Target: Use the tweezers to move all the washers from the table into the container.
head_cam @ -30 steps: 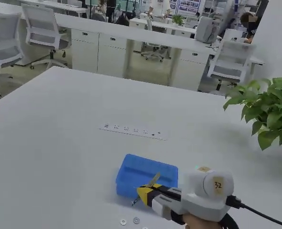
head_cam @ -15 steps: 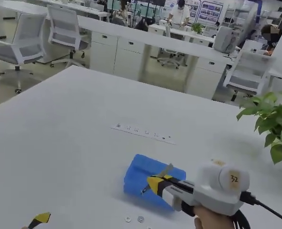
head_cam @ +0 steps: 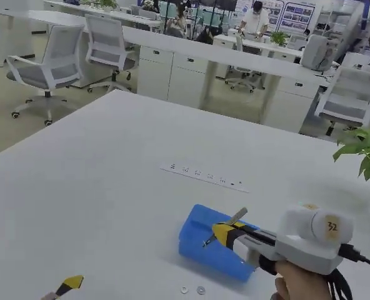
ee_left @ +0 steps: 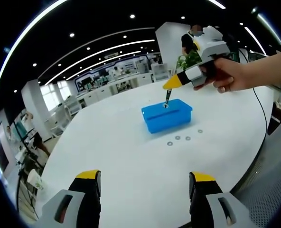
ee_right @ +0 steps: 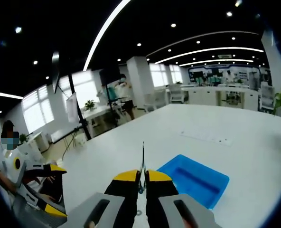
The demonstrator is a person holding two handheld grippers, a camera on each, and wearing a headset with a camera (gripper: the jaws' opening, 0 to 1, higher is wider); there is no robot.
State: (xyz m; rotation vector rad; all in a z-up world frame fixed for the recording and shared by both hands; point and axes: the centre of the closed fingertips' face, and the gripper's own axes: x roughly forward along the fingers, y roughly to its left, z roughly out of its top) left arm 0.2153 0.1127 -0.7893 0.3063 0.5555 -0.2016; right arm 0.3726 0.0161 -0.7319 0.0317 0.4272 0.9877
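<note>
Here, at the lower right of the head view, a hand (head_cam: 300, 284) holds the right gripper (head_cam: 224, 232). Its yellow-tipped fingers are pressed together on the tweezers (head_cam: 237, 217). The tweezers slant down toward the left, with their tip over the blue container (head_cam: 194, 250). Whether the tip touches the container cannot be told. The container sits on the white surface (head_cam: 97, 187) at lower centre. Two washers (head_cam: 200, 290) lie on the surface just below it, near the bottom edge of the frame. Above the container, a row of sockets (head_cam: 204, 176) is set flush into the surface. A green plant (head_cam: 369, 156) shows at the right edge.

In the left gripper view, the left gripper (ee_left: 144, 183) has its fingers spread wide at the bottom of the frame, with nothing between them. The container sits right of centre there. Four washers lie on the surface just below it and to its lower right. The tweezers point down at the container's top from the upper right.

In the right gripper view, the fingers meet at bottom centre around the thin tweezers, which run up the middle of the frame. The container lies to their right, and the left gripper is at the lower left.
</note>
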